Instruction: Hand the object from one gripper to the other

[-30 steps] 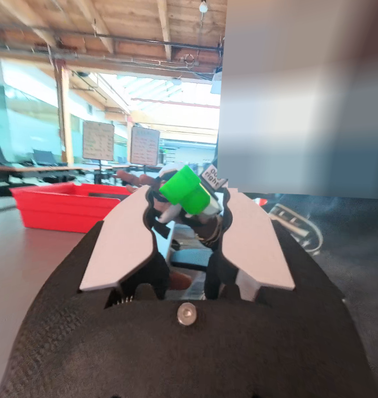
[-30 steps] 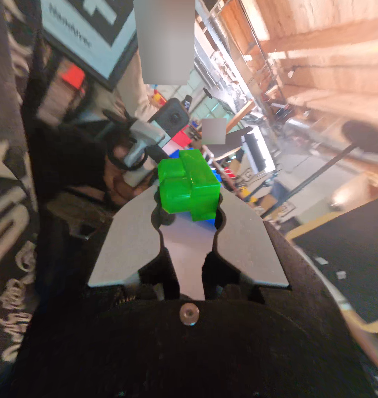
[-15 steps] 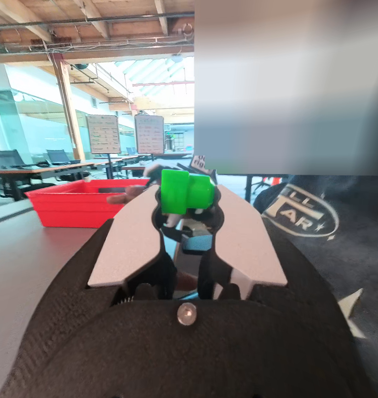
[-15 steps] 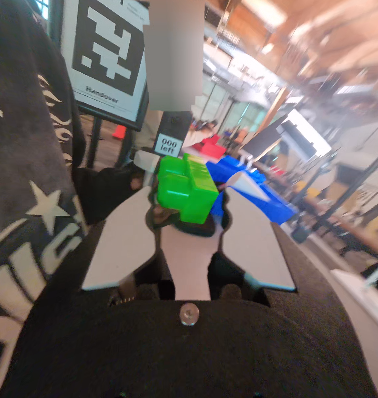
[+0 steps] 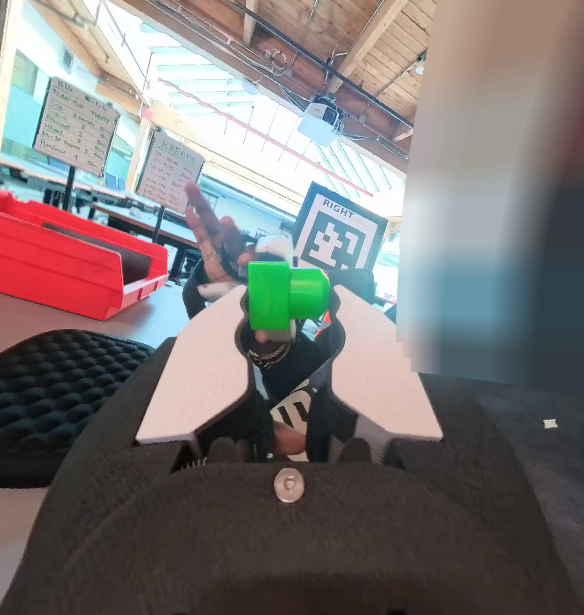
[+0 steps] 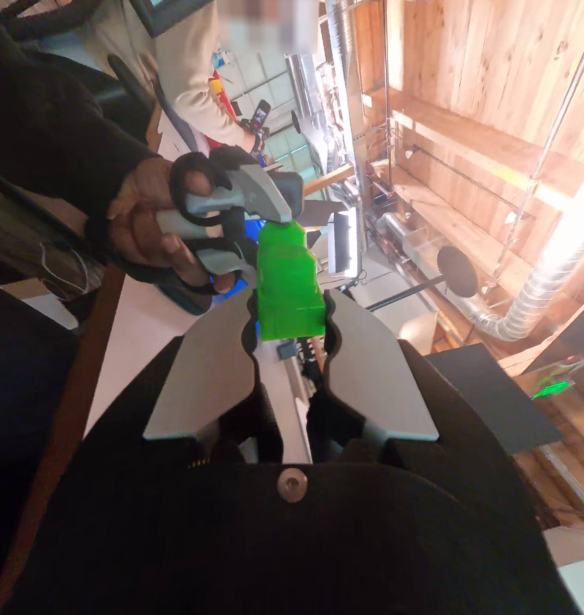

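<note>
Two tongs meet on one green block, held in the air above the table.

In the left wrist view, the left tongs point(image 5: 287, 296) are closed on the green block point(image 5: 285, 296). The block's wide square end sits against one tip and its rounded narrow end against the other, with no gap on either side. Behind it the right tongs point(image 5: 274, 289) come in from the far side, one pale finger point(image 5: 273, 245) above the block and one below. The right hand point(image 5: 214, 246) carrying them has its fingers spread. A square black-and-white marker board point(image 5: 340, 239) stands up behind that hand. To the left a red bin point(image 5: 67, 266) rests on the grey table point(image 5: 24, 319), well apart from the block. Two whiteboards point(image 5: 74, 133) stand farther back under the wooden ceiling.

The right wrist view is rolled to one side. Here the right tongs grip the near, wider end of the block, whose sides touch both grey tips. The block's narrower far end points away. There a grey finger point(image 6: 267, 199) of the left tongs touches its top, and a second finger lies against its left side. The left hand point(image 6: 144, 226), in a dark sleeve, wraps the handle of those tongs. A person in a beige top point(image 6: 191, 83) stands in the background, and a silver duct point(image 6: 533, 299) runs along the wooden ceiling.
</note>
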### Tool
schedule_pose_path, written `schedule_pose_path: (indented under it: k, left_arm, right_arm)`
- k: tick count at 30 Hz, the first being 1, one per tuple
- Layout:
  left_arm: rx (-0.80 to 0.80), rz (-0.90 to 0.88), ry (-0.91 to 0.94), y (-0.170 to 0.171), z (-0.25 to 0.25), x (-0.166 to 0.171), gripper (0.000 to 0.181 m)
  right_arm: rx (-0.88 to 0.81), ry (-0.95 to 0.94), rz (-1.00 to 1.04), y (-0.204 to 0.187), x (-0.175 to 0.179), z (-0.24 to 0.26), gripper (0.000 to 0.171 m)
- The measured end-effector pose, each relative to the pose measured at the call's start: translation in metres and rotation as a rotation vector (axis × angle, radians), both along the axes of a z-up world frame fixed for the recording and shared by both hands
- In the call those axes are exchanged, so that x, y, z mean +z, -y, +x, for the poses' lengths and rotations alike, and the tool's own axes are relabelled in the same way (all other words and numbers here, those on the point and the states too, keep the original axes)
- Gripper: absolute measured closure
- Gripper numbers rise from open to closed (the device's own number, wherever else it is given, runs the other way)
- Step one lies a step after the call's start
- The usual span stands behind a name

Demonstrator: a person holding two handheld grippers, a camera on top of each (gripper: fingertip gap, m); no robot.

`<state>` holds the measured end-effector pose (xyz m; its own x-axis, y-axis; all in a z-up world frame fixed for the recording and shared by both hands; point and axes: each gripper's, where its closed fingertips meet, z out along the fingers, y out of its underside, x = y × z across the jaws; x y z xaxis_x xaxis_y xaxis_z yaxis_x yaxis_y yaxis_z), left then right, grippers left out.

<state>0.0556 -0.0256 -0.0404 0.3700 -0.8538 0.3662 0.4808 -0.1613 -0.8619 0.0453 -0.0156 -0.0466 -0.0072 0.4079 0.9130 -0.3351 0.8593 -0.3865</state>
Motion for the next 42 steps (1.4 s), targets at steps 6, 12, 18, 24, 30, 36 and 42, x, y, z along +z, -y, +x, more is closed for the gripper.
schedule_pose_path:
  k: [6,12,18,24,30,36,42]
  left_arm:
    - [0.272,0.317,-0.198,0.004,-0.004,0.008,0.122]
    - [0.317,0.338,-0.36,0.001,0.003,-0.003,0.126]
    - [0.25,0.224,-0.273,-0.003,0.001,-0.004,0.142]
    - [0.097,-0.034,0.056,-0.012,-0.012,0.001,0.143]
    - [0.014,-0.121,0.072,-0.014,-0.003,-0.007,0.143]
    - [0.01,-0.087,0.044,-0.012,0.002,-0.007,0.143]
    - [0.286,0.283,-0.169,-0.003,-0.005,0.006,0.125]
  right_arm:
    - [0.188,0.298,-0.481,0.001,-0.002,0.002,0.134]
    - [0.343,0.485,-0.703,0.01,-0.005,0.009,0.134]
    - [0.322,0.463,-0.689,0.01,-0.006,0.005,0.134]
    - [0.217,0.105,-0.382,0.003,0.008,0.004,0.084]
    - [-0.008,-0.046,0.036,0.002,-0.001,-0.004,0.084]
    - [-0.027,-0.066,0.061,0.003,0.001,-0.003,0.123]
    - [0.093,0.169,-0.308,0.0,-0.002,-0.004,0.122]
